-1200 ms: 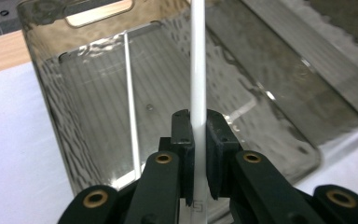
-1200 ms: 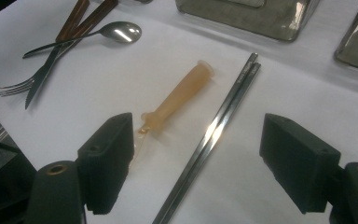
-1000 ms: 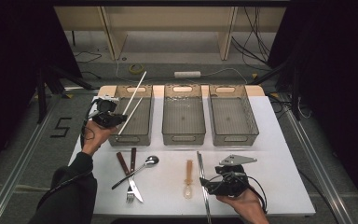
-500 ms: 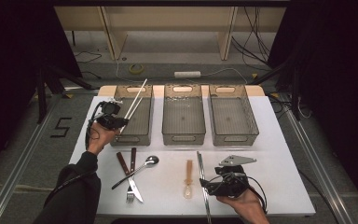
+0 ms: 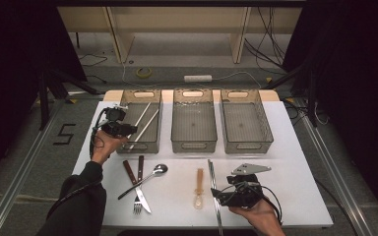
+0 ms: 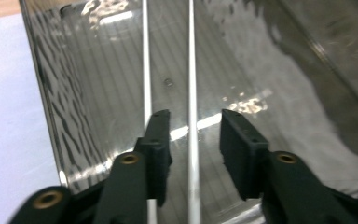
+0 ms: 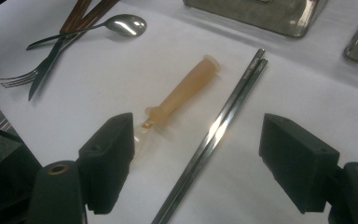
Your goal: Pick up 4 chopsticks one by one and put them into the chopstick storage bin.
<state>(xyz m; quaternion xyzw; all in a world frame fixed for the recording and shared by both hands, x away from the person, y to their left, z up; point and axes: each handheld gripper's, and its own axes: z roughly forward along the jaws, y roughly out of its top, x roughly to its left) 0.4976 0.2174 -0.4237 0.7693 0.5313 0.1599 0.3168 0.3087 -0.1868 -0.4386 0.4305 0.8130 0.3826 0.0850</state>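
Observation:
Two white chopsticks (image 5: 145, 123) lie lengthwise in the leftmost clear bin (image 5: 140, 146). My left gripper (image 5: 133, 130) hovers at that bin's near left corner. Its jaws have just been opening. In the left gripper view one chopstick (image 6: 190, 70) runs between the parted jaws of the left gripper (image 6: 193, 119) without the pads touching it; the other chopstick (image 6: 146, 70) passes behind the left jaw. My right gripper (image 5: 215, 196) rests near the front edge, open, with a pair of metal chopsticks (image 7: 233, 107) on the table between the wide jaws of the right gripper (image 7: 200, 149).
An amber plastic spoon (image 5: 199, 186) lies left of the metal chopsticks (image 5: 211, 172). Farther left lie a metal spoon (image 5: 152, 173), a fork (image 5: 137, 204) and a brown-handled knife (image 5: 130, 173). The middle bin (image 5: 193, 146) and right bin (image 5: 248, 146) stand in the back row.
The white chopsticks, held tilted up over the left bin before, now lie flat in it. The left gripper has sunk toward the bin and opened. The right hand has kept still.

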